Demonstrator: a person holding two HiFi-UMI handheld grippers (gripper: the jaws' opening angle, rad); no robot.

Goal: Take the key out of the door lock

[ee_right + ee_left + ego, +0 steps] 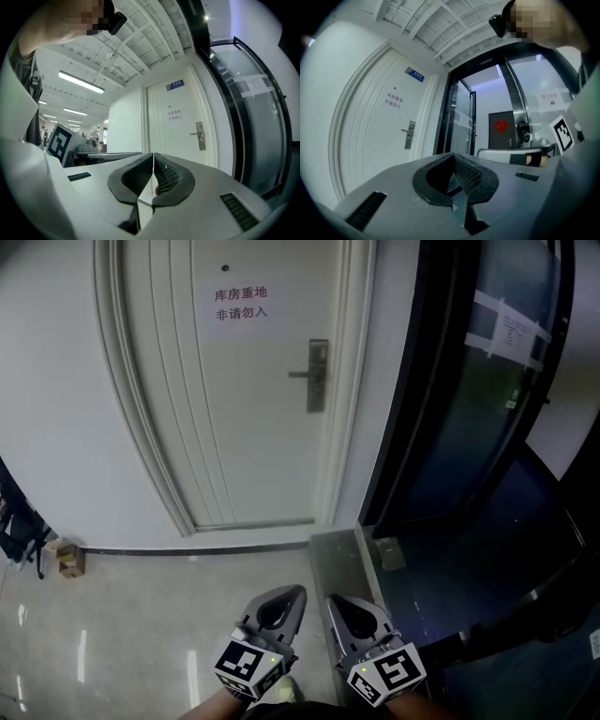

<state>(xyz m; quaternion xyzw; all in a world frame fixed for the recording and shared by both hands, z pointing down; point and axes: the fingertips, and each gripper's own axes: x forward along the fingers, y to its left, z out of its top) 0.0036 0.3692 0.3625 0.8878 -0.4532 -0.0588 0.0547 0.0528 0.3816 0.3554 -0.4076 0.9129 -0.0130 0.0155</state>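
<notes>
A white door (pixel 234 409) stands ahead, with a metal lock plate and lever handle (pixel 317 376) on its right side and a paper sign (pixel 241 304) above. The lock plate also shows small in the left gripper view (pixel 409 134) and the right gripper view (pixel 200 136). No key can be made out at this distance. My left gripper (pixel 296 592) and right gripper (pixel 334 602) are side by side low in the head view, close to my body and far from the door. Both are shut with nothing between the fingers (pixel 453 157) (pixel 153 155).
A black-framed glass door (pixel 469 381) stands open to the right of the white door, with a metal threshold strip (pixel 342 559) at its foot. A small cardboard box (pixel 68 559) sits on the glossy floor by the wall at left.
</notes>
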